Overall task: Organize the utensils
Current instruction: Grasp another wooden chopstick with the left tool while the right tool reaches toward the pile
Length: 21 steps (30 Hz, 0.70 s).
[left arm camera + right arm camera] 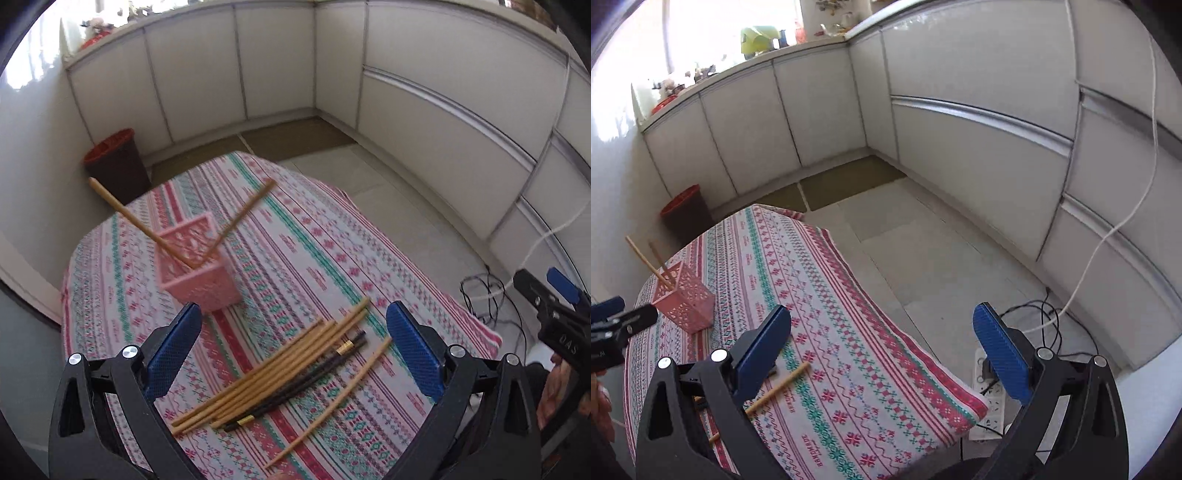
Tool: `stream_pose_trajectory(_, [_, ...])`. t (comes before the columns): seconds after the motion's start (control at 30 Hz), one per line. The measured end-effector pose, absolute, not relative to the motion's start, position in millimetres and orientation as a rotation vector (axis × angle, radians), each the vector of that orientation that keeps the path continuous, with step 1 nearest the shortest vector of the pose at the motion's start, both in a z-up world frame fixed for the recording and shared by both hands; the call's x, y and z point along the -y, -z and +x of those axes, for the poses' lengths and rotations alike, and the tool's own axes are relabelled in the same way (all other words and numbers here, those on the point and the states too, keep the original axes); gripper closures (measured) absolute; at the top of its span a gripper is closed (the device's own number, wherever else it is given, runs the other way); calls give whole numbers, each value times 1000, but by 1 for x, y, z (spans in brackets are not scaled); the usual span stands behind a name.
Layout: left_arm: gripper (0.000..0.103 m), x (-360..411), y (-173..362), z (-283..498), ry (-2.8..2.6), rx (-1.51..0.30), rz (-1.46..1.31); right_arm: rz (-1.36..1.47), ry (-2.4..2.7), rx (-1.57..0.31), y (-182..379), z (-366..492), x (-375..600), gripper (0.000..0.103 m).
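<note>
A pink perforated holder stands on the patterned tablecloth with two wooden chopsticks leaning out of it. Nearer, a loose pile of several wooden chopsticks and a dark pair with gold bands lies flat. My left gripper hangs open above that pile, nothing between its blue pads. In the right wrist view the holder sits far left. My right gripper is wide open over the cloth's right edge, empty; one wooden chopstick lies by its left finger.
A dark bin with a red rim stands on the floor beyond the table. White cabinets line the walls. Cables and a power strip lie on the floor to the right. The other gripper shows at the right edge.
</note>
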State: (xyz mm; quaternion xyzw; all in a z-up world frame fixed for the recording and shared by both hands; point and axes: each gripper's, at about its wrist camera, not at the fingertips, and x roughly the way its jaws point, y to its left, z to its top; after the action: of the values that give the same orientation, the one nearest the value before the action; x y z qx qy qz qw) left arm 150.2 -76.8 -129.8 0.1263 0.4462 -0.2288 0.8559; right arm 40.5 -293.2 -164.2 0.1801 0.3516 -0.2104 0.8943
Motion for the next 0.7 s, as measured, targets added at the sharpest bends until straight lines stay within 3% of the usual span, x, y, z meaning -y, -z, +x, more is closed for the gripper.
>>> stream_pose_trajectory(0.17, [9, 119, 181, 159, 642, -1198, 306, 504, 486, -772, 195, 24, 326, 7])
stream_pose_trajectory(0.33, [30, 158, 215, 163, 730, -1344, 362, 586, 496, -730, 198, 10, 345, 7])
stream_pose_trajectory(0.5, [36, 189, 241, 159, 762, -1420, 469, 566, 530, -712, 198, 2, 350, 7])
stream_pose_trajectory(0.7, [58, 206, 264, 161, 745, -1458, 548, 559, 554, -720, 201, 2, 357, 7])
